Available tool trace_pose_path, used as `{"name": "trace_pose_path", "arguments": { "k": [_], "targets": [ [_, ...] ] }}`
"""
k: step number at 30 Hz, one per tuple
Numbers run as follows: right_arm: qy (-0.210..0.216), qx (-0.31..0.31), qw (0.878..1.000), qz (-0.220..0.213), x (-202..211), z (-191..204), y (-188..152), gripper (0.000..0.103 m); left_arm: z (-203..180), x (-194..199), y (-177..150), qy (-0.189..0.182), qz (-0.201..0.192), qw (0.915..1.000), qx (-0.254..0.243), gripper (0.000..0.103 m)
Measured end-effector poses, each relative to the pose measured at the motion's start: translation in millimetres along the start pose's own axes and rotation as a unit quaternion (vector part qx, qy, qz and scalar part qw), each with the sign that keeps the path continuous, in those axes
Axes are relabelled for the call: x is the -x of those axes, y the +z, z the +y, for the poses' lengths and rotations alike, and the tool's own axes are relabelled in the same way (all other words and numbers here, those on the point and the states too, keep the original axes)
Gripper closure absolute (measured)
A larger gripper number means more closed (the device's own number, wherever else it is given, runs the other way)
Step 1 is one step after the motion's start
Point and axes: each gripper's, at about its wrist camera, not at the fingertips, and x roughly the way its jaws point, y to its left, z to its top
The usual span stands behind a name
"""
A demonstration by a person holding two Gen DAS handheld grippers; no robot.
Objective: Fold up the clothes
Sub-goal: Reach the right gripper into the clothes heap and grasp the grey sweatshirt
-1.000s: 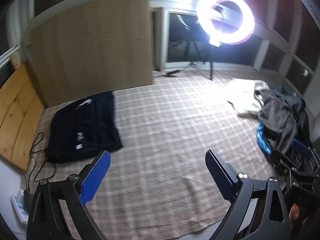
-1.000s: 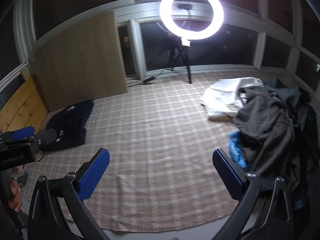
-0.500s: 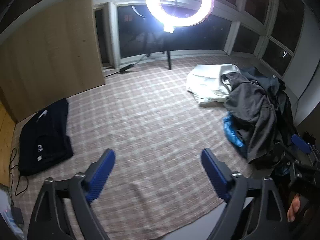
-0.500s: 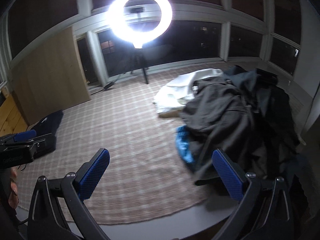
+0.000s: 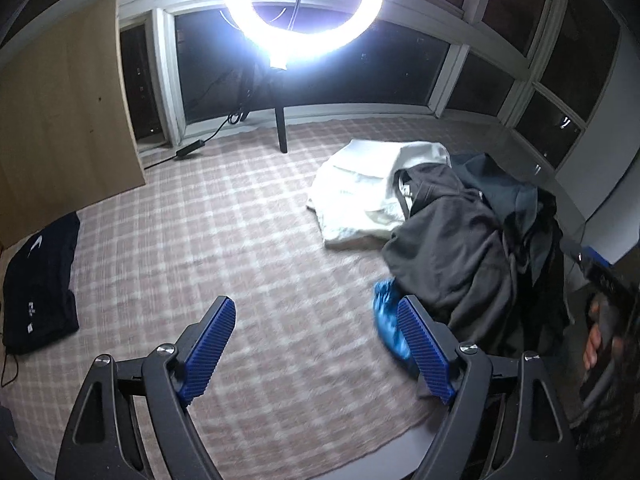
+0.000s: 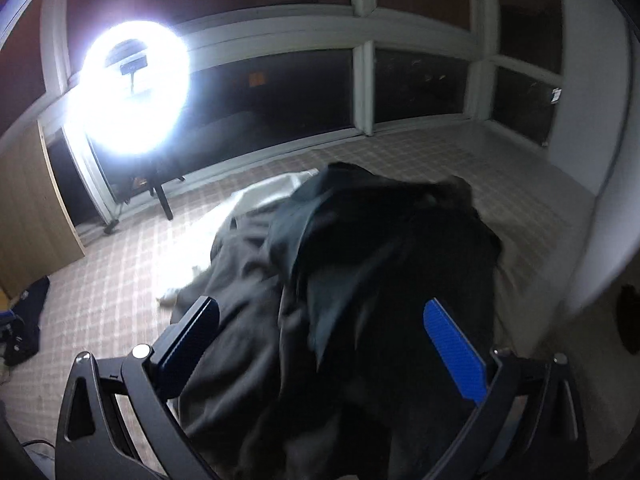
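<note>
Left gripper (image 5: 316, 344): we had its blue pads spread wide with nothing between them, just plaid rug showing through the gap. It was angled down at the floor.
Right gripper (image 6: 322, 344): also spread wide, pads not pressing on anything. It hung tilted down over the clothes pile, with dark cloth filling the view between the pads, though we couldn't tell if it touched any of it.
Clothes pile (image 5: 460, 240): heaped on the right side of the rug. A dark grey hoodie (image 5: 452, 248) lay on top, a white garment (image 5: 368, 196) stuck out from under it on the lamp side, and a blue garment (image 5: 386, 320) peeked out at the near edge, just beside our left gripper's right pad.
Folded dark garment (image 5: 40, 284): lay flat at the far left edge of the rug, well apart from the pile, white logo facing up.
Plaid rug (image 5: 224, 240): mostly bare between the folded piece and the pile.
Ring light (image 5: 304, 8): stood on its stand at the back by the windows, really bright, blowing out part of both views.
Wooden panel (image 5: 60, 120): leaned up at the back left.
Right hand (image 5: 600, 340): we could see a few fingers at the right edge of the left view, wrapped around the other gripper's handle.
Blur: right view was pretty smeared, so cloth details there were hard to make out.
</note>
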Motion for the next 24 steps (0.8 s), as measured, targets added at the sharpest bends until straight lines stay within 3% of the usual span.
{"name": "trace_pose_path", "arguments": {
  "k": [4, 7, 9, 10, 11, 12, 17, 22, 24],
  "targets": [
    [0.015, 0.039, 0.999, 0.017, -34.5, -6.2, 31.6, 0.000, 3.3, 3.0, 17.6, 0.028, -0.014, 0.9993, 0.018, 0.020],
    [-0.015, 0.085, 0.995, 0.039, -65.7, -3.2, 37.2, 0.000, 8.6, 3.0, 21.1, 0.046, -0.019, 0.9984, 0.027, 0.020],
    [-0.021, 0.116, 0.991, 0.056, -87.5, -2.1, 37.8, 0.009, 12.8, 0.1, 21.0, 0.054, -0.018, 0.9978, 0.033, 0.020],
    [-0.016, 0.123, 0.990, 0.066, -95.7, -5.2, 39.0, 0.043, 15.1, -1.7, 20.2, 0.058, -0.015, 0.9975, 0.038, 0.020],
    [-0.009, 0.126, 0.989, 0.076, -102.6, -10.3, 40.8, 0.084, 17.6, -3.2, 19.4, 0.061, -0.013, 0.9971, 0.043, 0.020],
    [-0.002, 0.129, 0.988, 0.086, -109.5, -15.4, 42.5, 0.095, 20.0, -5.1, 18.8, 0.065, -0.012, 0.9966, 0.048, 0.020],
    [-0.016, 0.087, 0.995, 0.049, -99.9, -64.9, 69.8, 0.098, 31.3, -11.8, 15.6, 0.073, -0.003, 0.9950, 0.068, 0.020],
    [-0.117, 0.090, 0.989, -0.032, -68.1, -109.2, 121.6, 0.100, 34.2, -17.7, 16.1, 0.073, 0.002, 0.9946, 0.073, 0.020],
    [-0.133, 0.092, 0.987, -0.007, -75.2, -125.1, 142.0, 0.099, 31.4, -18.9, 16.1, 0.068, 0.005, 0.9951, 0.072, 0.020]
  ]
}}
